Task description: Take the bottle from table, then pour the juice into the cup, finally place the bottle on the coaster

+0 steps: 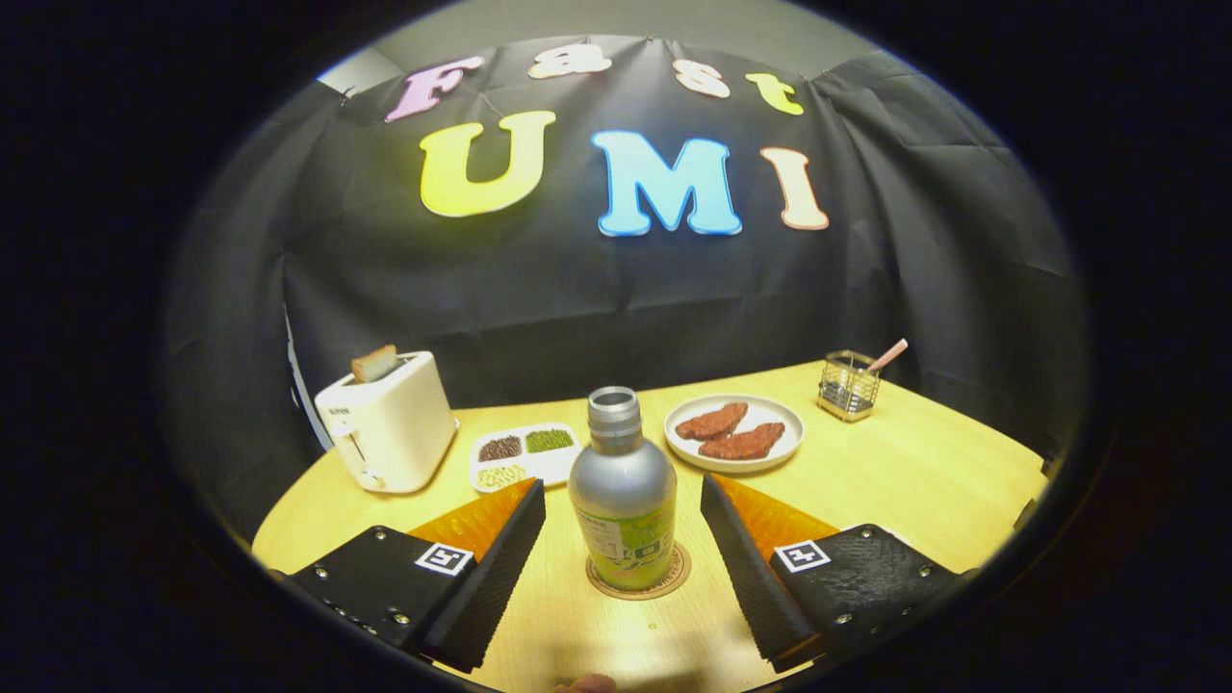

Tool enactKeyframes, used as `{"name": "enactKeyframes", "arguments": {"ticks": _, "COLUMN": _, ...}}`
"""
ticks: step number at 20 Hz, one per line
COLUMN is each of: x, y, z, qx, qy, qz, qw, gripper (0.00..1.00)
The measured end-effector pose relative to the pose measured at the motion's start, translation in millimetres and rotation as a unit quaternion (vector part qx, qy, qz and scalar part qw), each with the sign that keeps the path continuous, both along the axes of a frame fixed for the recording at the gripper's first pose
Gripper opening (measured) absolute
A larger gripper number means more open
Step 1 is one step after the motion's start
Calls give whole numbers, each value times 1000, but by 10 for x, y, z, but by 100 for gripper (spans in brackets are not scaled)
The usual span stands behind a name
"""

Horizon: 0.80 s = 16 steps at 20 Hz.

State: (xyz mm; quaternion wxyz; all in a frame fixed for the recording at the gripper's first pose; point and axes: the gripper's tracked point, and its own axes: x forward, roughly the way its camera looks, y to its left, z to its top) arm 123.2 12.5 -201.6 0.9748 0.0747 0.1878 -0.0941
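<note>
One silver bottle [623, 496], cap off, green label, upright on coaster [639, 578]; claw [623, 500] spread wide, fingers flanking, not touching.

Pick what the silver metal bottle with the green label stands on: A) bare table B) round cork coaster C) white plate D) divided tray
B: the silver metal bottle stands upright on the round cork coaster, between the open gripper fingers, neither touching it.

Before me a round wooden table [905, 472] stands against black cloth wall [577, 289]; above it, a grey ceiling [616, 24].
</note>
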Motion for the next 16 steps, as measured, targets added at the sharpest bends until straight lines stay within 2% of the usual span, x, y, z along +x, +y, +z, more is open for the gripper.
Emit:
{"name": "enactKeyframes", "arguments": {"ticks": 8, "x": -418, "y": -14, "z": 966, "qx": 10, "qy": -75, "qz": 28, "qw": 997, "gripper": 98}}
{"name": "enactKeyframes", "arguments": {"ticks": 16, "x": -881, "y": 61, "z": 1432, "qx": -2, "qy": -106, "qz": 75, "qw": 992, "gripper": 98}}
